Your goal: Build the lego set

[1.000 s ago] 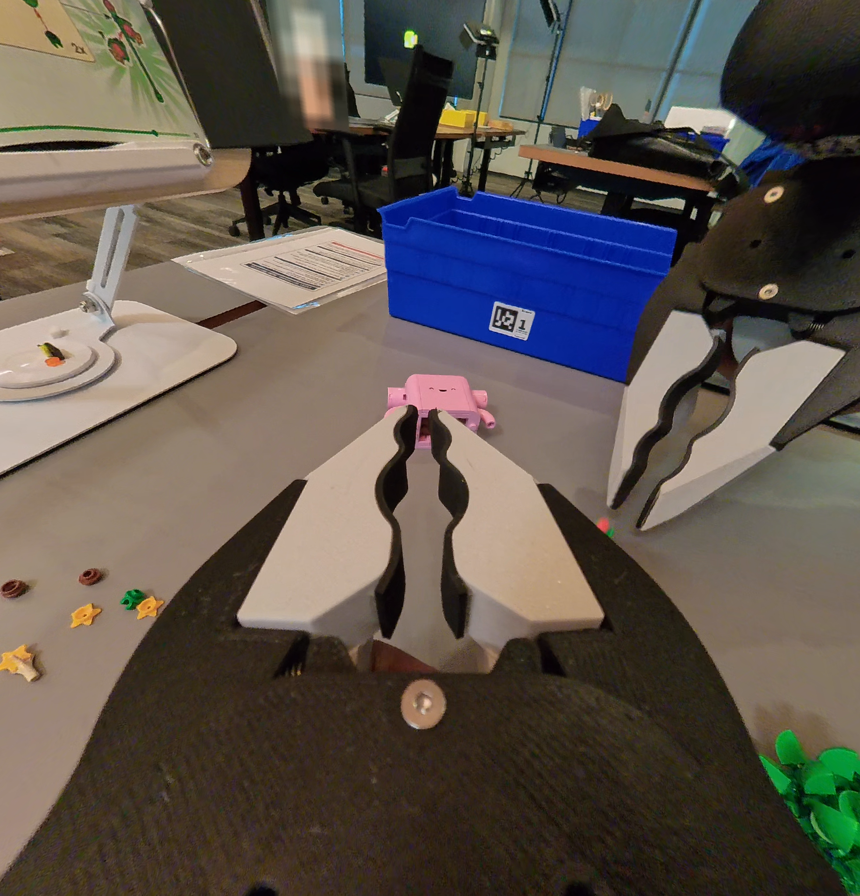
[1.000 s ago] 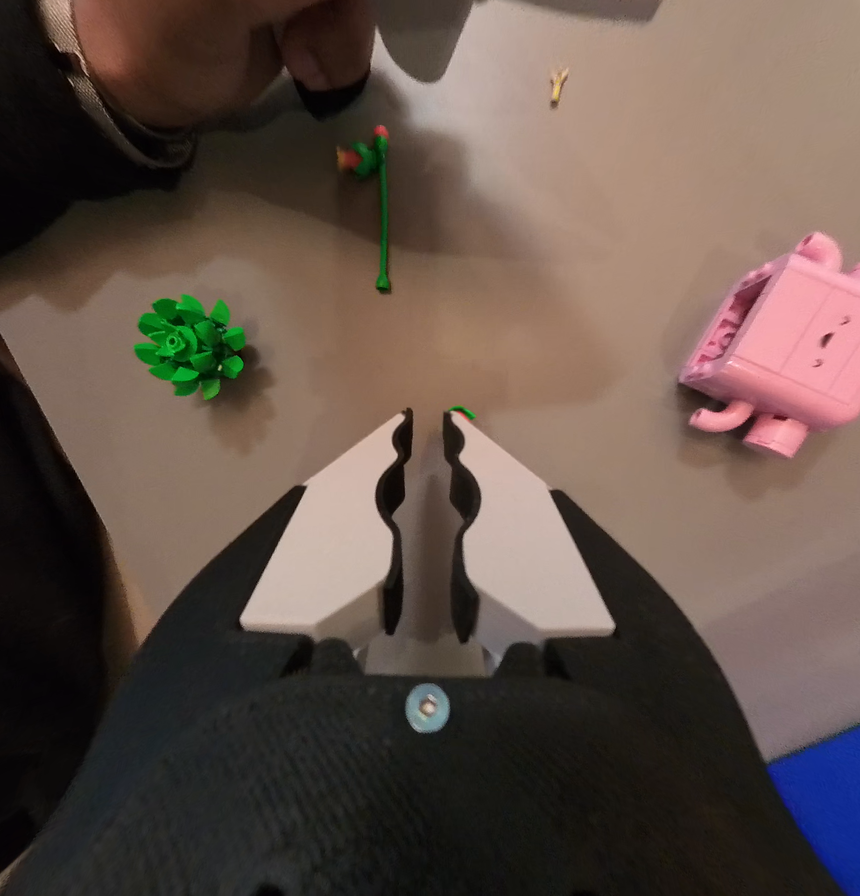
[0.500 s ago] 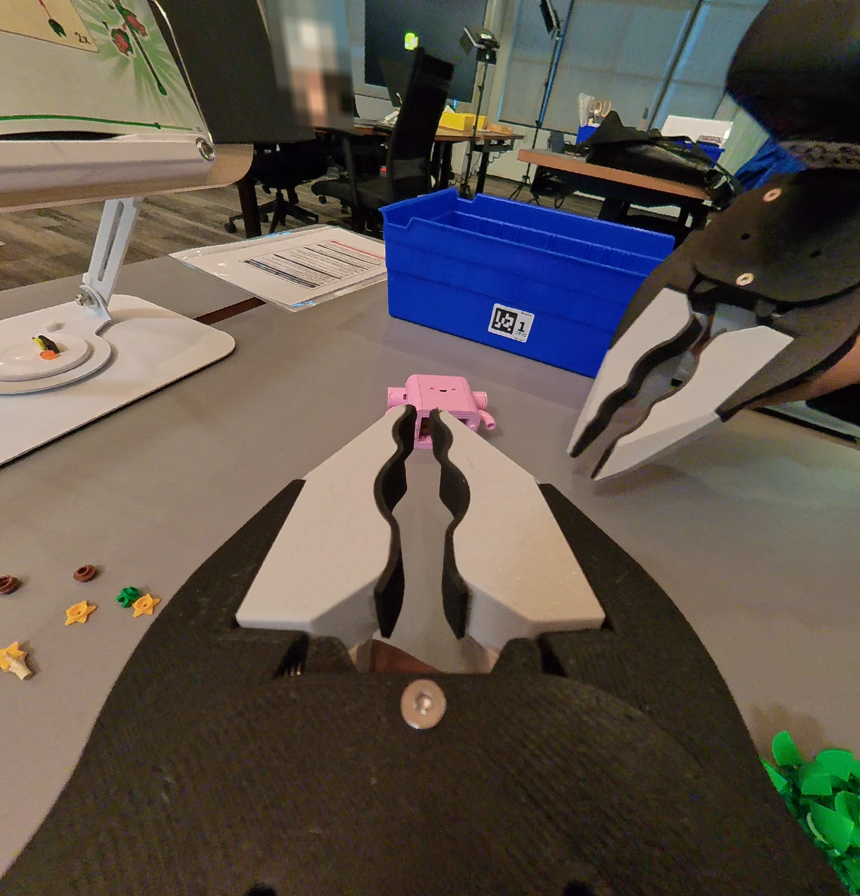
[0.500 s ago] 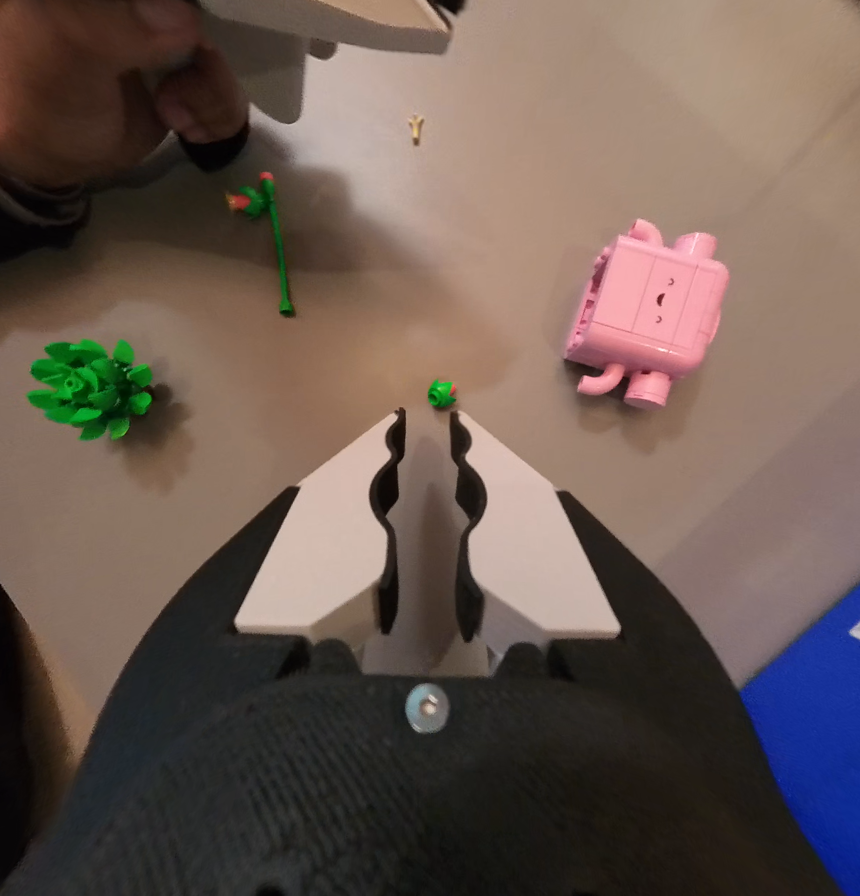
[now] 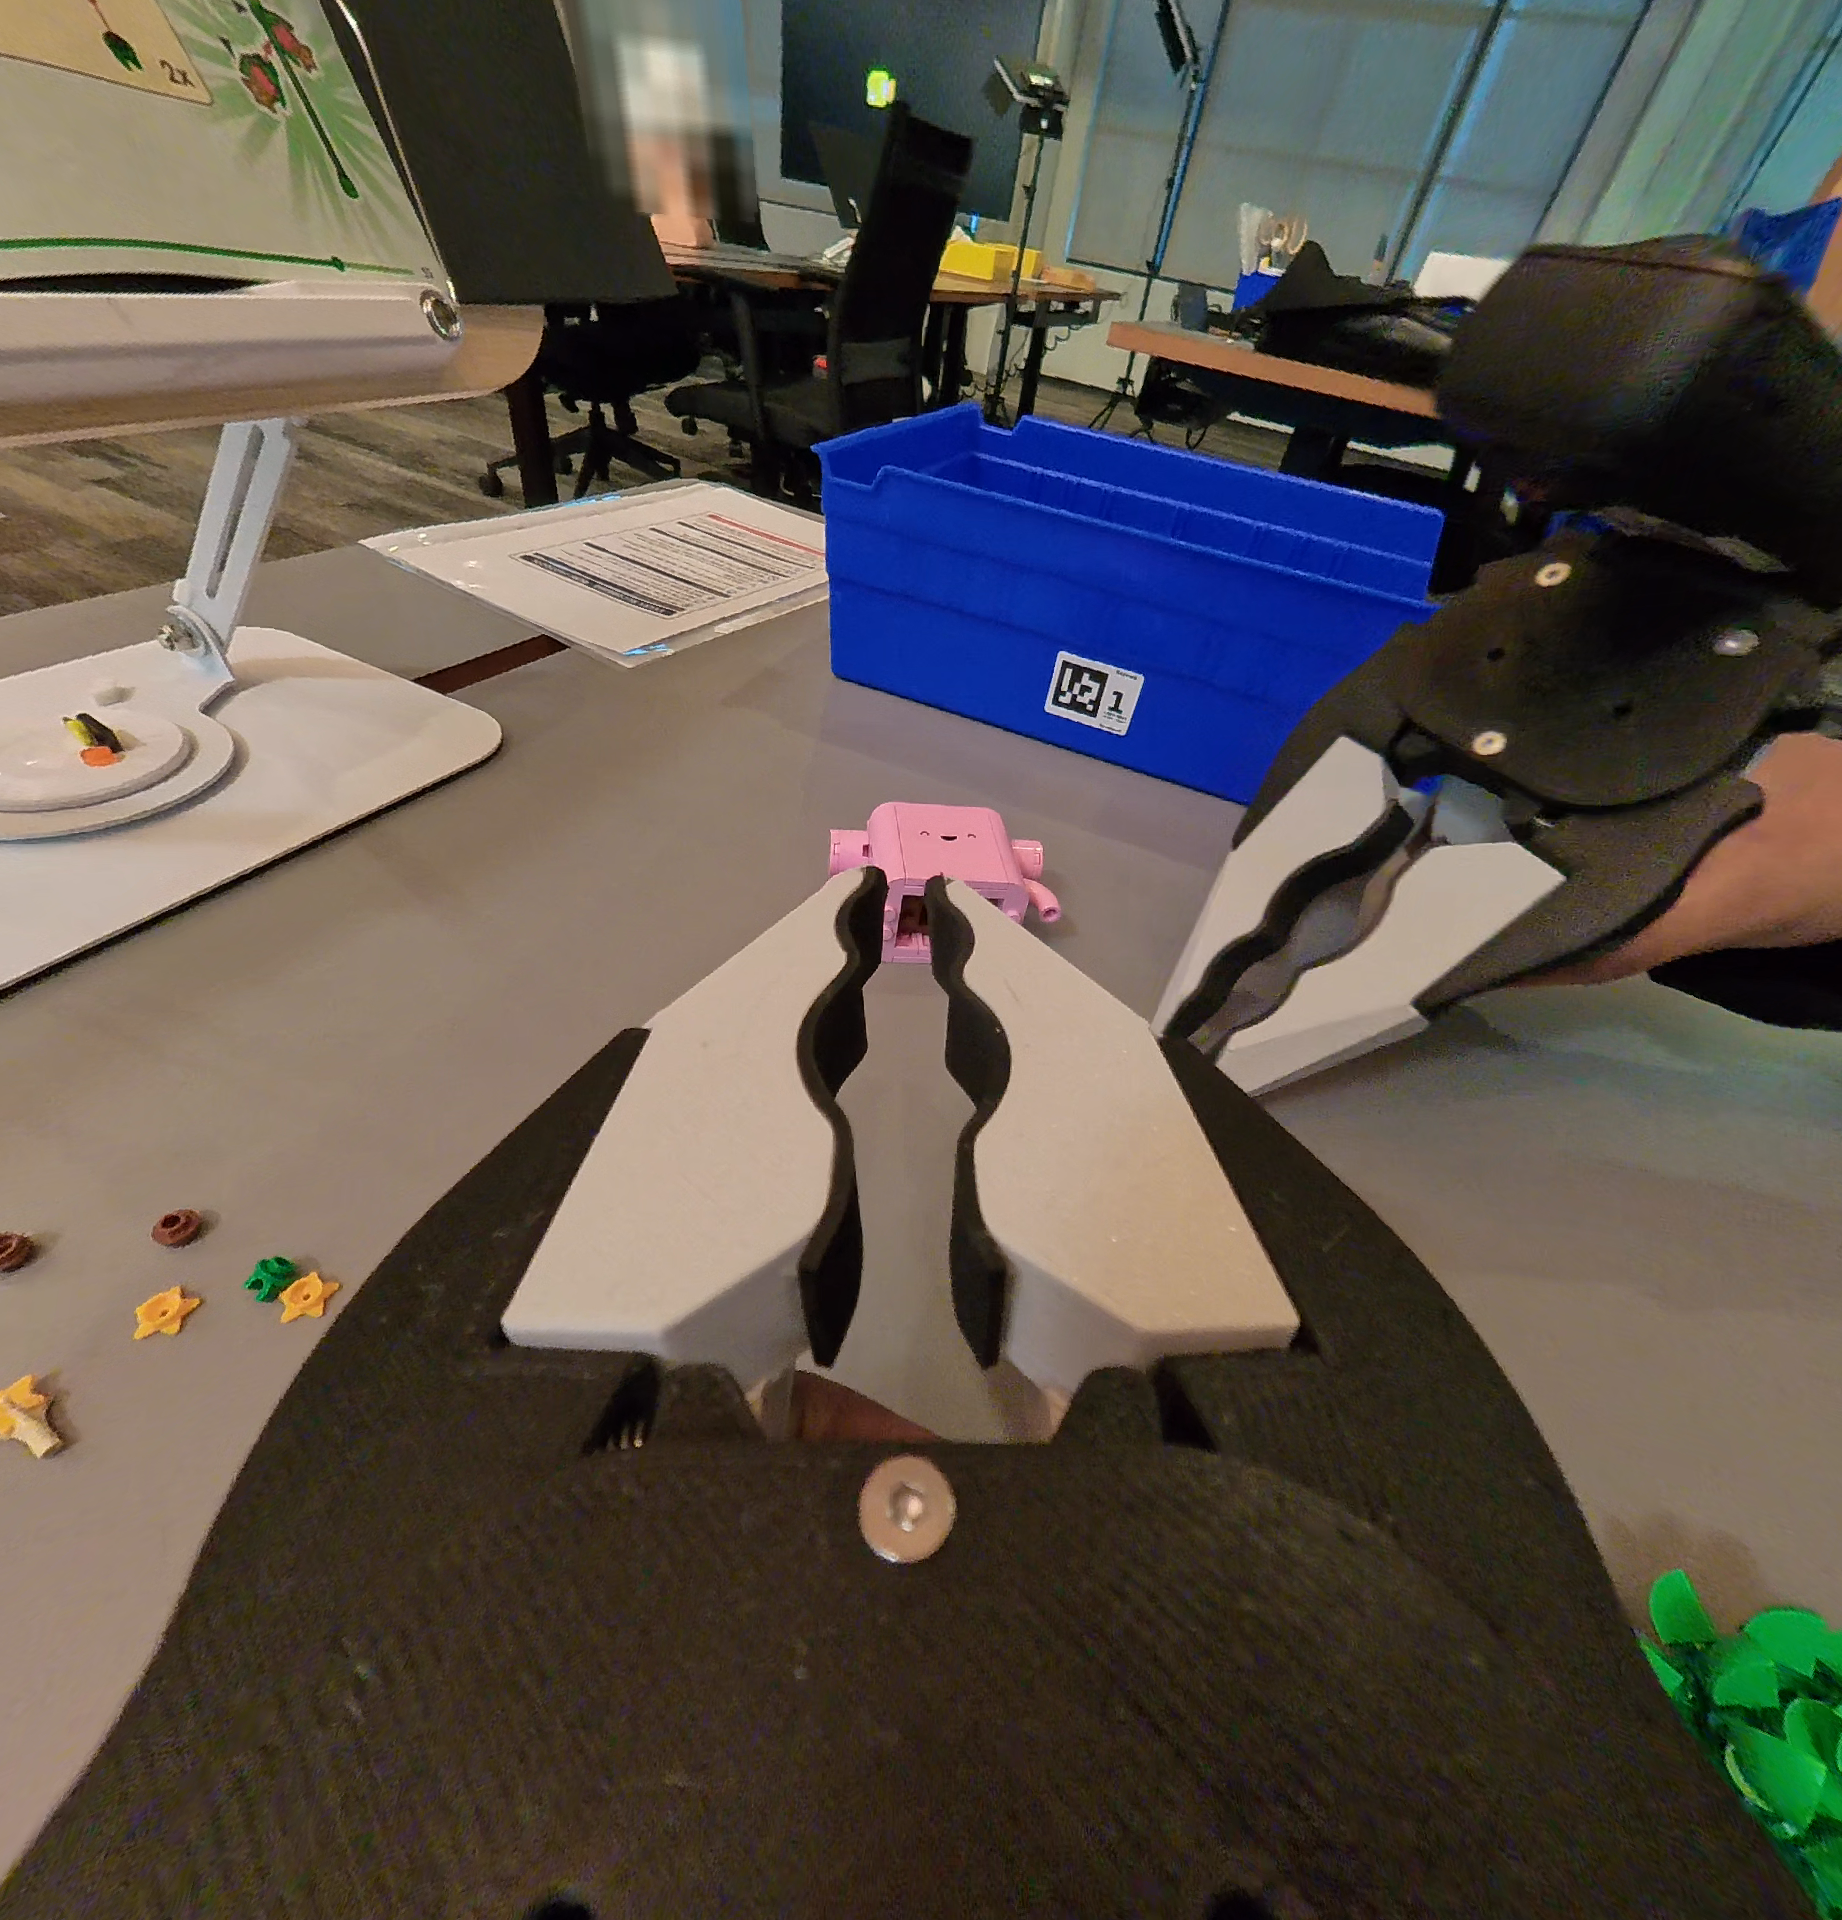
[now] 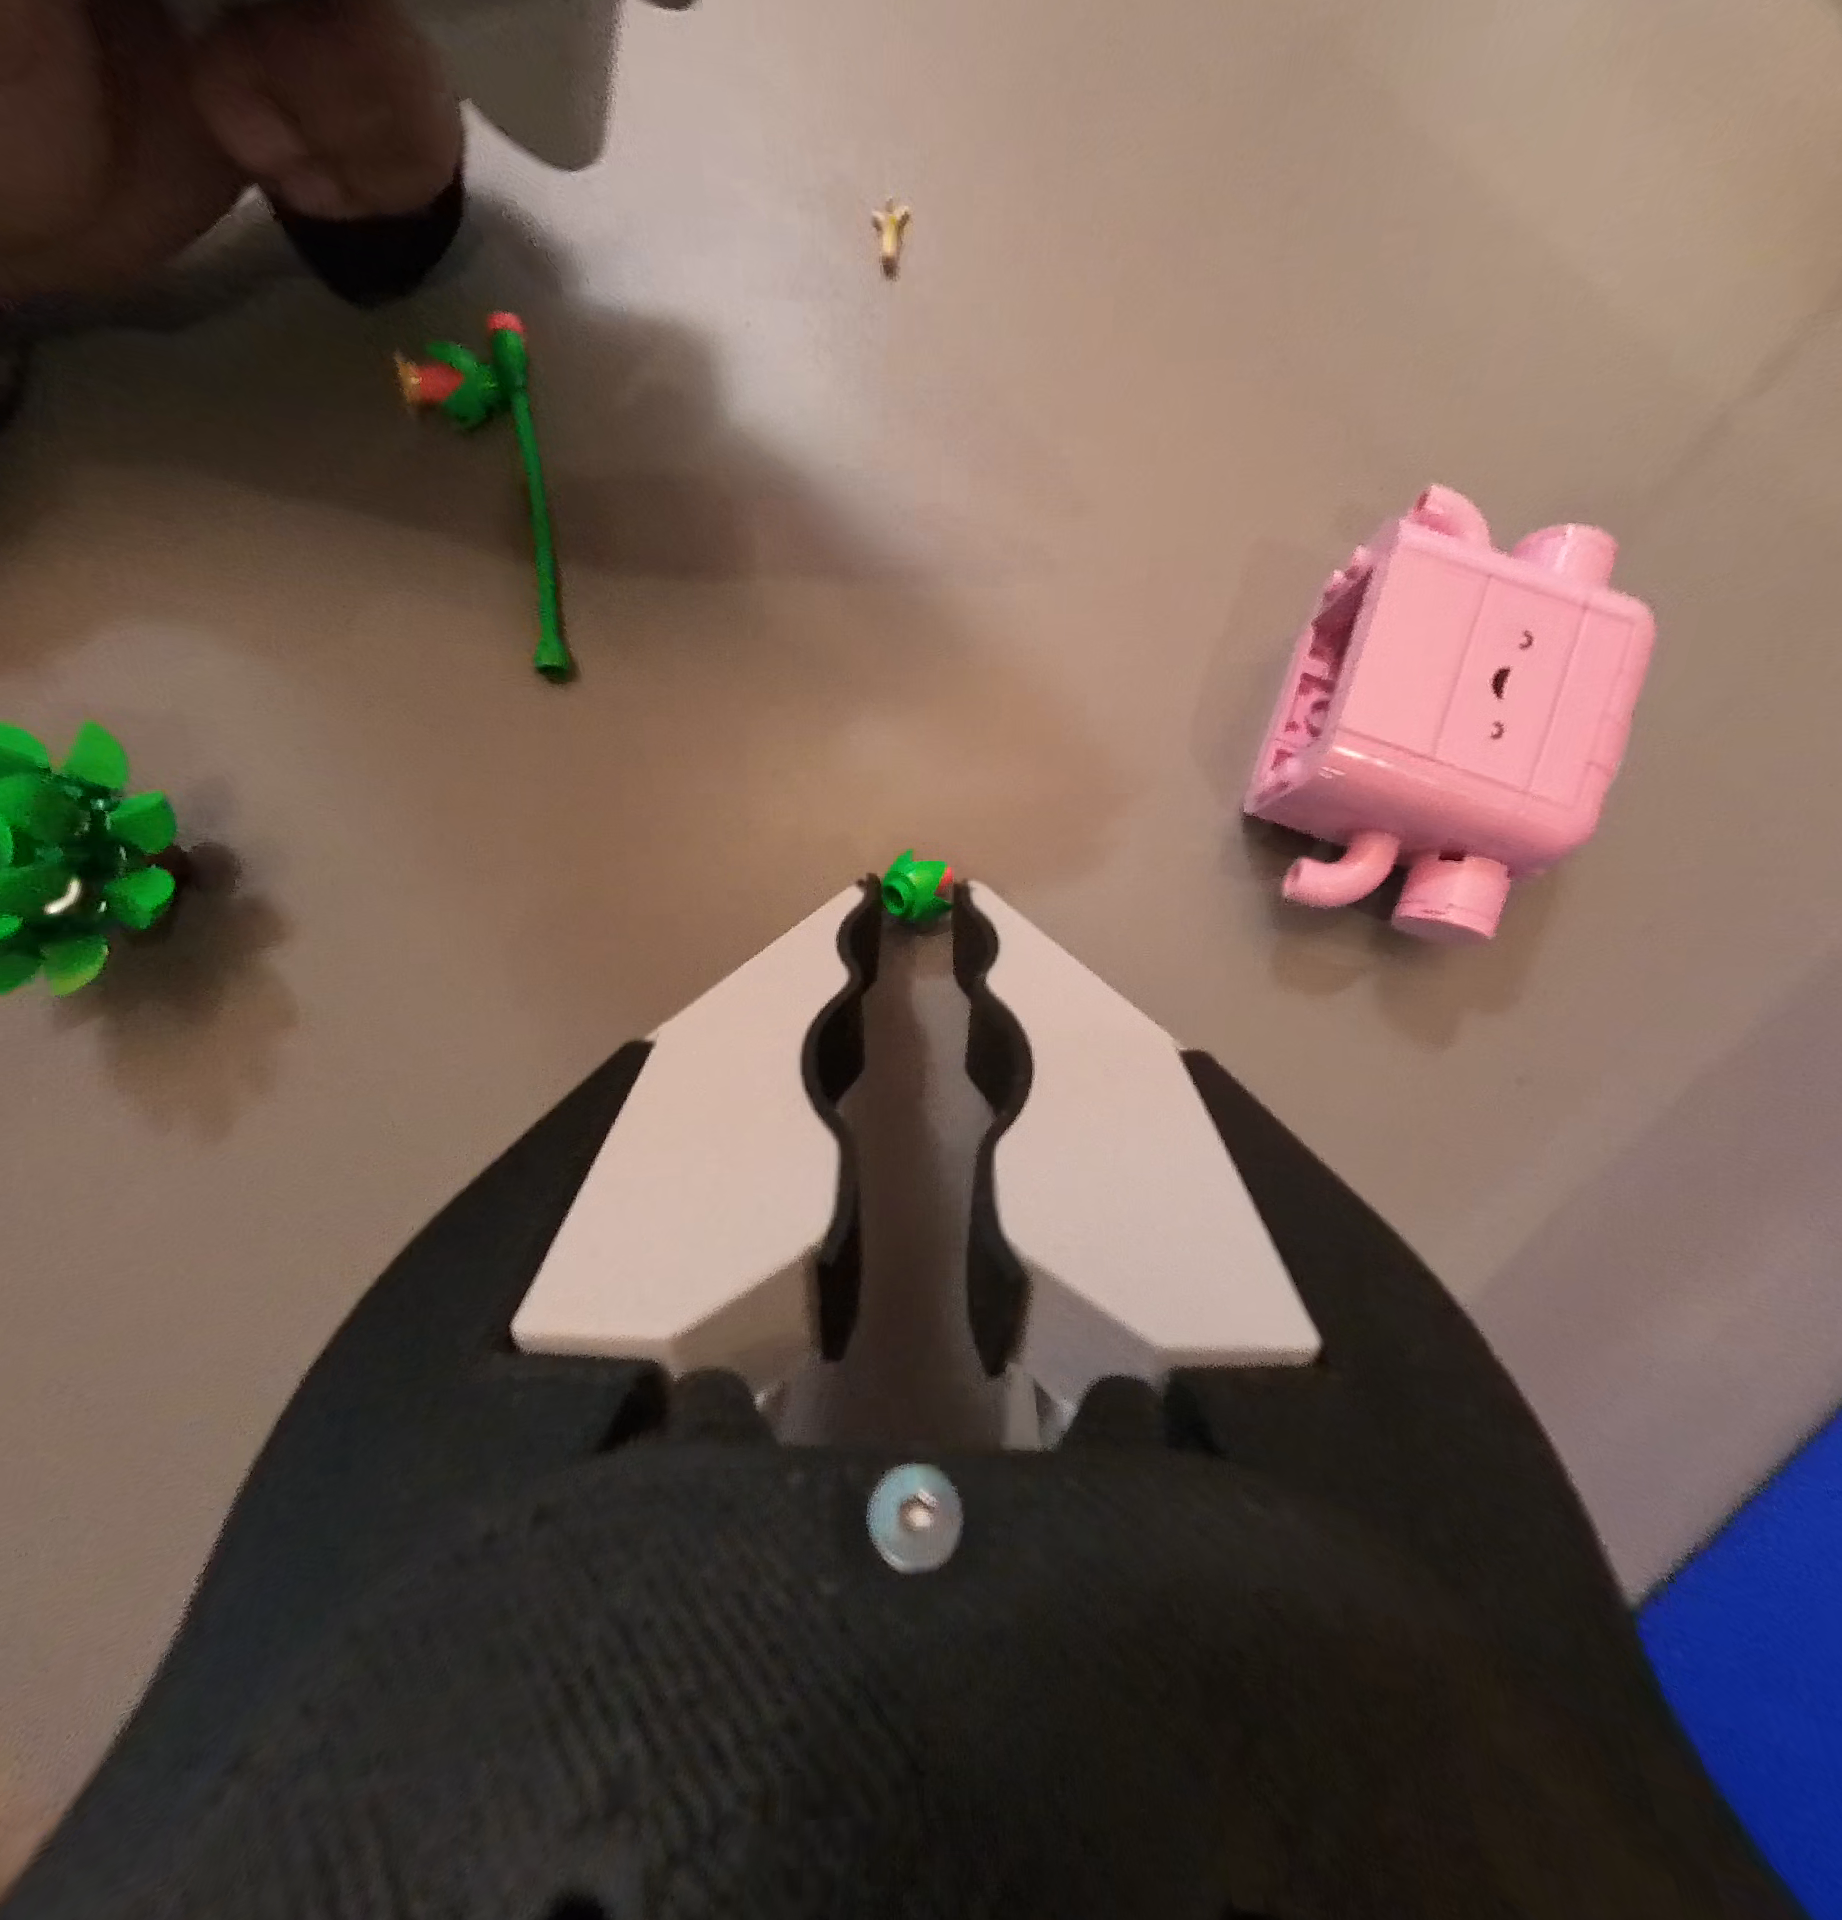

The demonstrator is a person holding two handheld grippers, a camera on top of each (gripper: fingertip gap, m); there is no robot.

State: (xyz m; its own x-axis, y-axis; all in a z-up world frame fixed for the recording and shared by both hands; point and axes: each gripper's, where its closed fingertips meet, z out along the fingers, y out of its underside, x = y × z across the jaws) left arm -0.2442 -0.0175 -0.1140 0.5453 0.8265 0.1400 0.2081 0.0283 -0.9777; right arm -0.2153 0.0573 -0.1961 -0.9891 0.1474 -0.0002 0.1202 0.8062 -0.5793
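Observation:
A small green piece with a red tip [image 6: 917,885] lies on the grey table between the tips of my right gripper [image 6: 909,891], which is open by a narrow gap and low over the table. The right gripper also shows in the left wrist view [image 5: 1197,1029]. My left gripper [image 5: 904,883] is open a little and empty, and points at the pink block-shaped pot [image 5: 938,842] lying on its side, also in the right wrist view [image 6: 1447,707]. A green stem with red buds [image 6: 538,520] and a green leafy plant [image 6: 44,862] lie to the left.
A blue bin [image 5: 1125,582] stands behind the pink pot. A white stand base [image 5: 273,748] and a sheet of paper [image 5: 626,571] are at the back left. Small brown, yellow and green pieces [image 5: 166,1311] lie at the left. A small yellow piece [image 6: 891,229] lies farther off. Spacing between my two grippers at the tips: around 12 centimetres.
My right gripper has moved down and forward, so the small green piece now lies between its tips. My left gripper has stayed in place.

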